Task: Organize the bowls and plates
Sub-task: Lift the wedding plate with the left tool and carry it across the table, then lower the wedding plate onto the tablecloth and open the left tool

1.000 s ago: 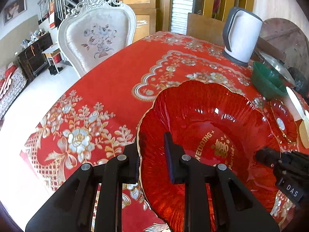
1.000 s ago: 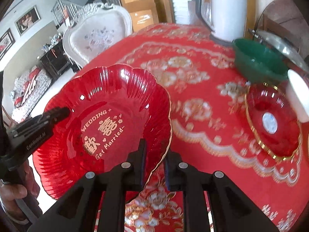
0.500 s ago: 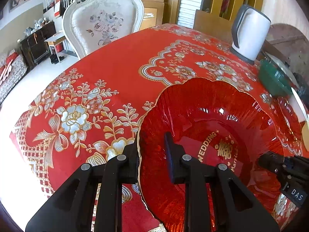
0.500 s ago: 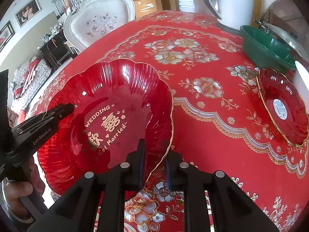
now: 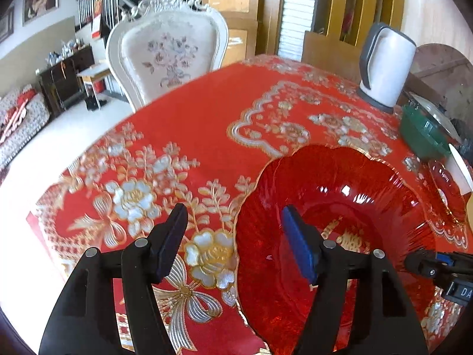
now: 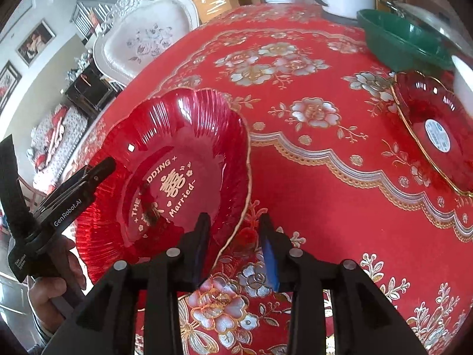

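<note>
Both tools, left (image 5: 233,236) and right (image 6: 235,244), spread, straddling rim of scalloped gold-edged red plate (image 6: 177,159).

Ornate white chair (image 5: 167,56) behind red floral tablecloth (image 5: 189,130), staircase (image 5: 118,0), dark sideboard (image 5: 66,80)

Left gripper (image 5: 233,236) and right gripper (image 6: 235,239) both have fingers spread apart.

The left gripper (image 5: 235,244) stands open, its fingers spread to either side of the near rim of the large red plate (image 5: 348,195), which lies on the red floral tablecloth (image 5: 183,124). Beyond it sit a green bowl (image 5: 422,136), a smaller red plate (image 5: 446,190) (partly cut off) and a white kettle (image 5: 387,65). The right gripper (image 5: 414,263) reaches the plate's right rim.
</note>
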`<state>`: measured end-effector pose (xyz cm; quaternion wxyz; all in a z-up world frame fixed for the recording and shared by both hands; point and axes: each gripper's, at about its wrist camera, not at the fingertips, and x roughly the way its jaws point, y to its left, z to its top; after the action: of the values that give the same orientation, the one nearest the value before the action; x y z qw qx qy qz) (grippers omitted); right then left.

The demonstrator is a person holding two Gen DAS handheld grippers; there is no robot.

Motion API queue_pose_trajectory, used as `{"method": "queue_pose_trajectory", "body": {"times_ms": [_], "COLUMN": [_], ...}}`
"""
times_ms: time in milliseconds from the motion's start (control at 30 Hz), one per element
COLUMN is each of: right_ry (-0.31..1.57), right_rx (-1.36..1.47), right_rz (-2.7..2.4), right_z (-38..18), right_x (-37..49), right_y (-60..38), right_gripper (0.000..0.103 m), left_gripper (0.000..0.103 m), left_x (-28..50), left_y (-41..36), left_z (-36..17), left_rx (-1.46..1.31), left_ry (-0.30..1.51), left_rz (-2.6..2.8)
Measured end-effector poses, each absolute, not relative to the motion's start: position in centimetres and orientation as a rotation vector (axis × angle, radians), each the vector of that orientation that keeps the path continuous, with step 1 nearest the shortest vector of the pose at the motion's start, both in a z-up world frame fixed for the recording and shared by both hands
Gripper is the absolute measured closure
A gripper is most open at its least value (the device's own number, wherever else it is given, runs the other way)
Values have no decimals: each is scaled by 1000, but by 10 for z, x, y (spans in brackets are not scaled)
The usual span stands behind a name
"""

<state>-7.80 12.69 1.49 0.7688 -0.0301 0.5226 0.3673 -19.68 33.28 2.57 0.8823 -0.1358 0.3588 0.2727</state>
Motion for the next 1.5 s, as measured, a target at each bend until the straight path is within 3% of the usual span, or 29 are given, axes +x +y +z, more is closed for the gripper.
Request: {"method": "queue_pose_trajectory", "body": {"times_ms": [633, 1133, 1500], "right_ry": [1026, 1029, 1078], "right_rx": [96, 216, 279], "right_rz": [644, 451, 421], "right_z": [58, 48, 31], "right_x": [-42, -1, 37], "right_y": [24, -80, -107], "right_gripper": [67, 67, 67], "left_gripper": [36, 36, 36], "left_x": [-120, -51, -3], "left_y": [201, 114, 96], "left_z": [79, 63, 42], "left_rx": [-151, -92, -141], "left_ry": [705, 780, 877], "left_rz": [240, 98, 88]}}
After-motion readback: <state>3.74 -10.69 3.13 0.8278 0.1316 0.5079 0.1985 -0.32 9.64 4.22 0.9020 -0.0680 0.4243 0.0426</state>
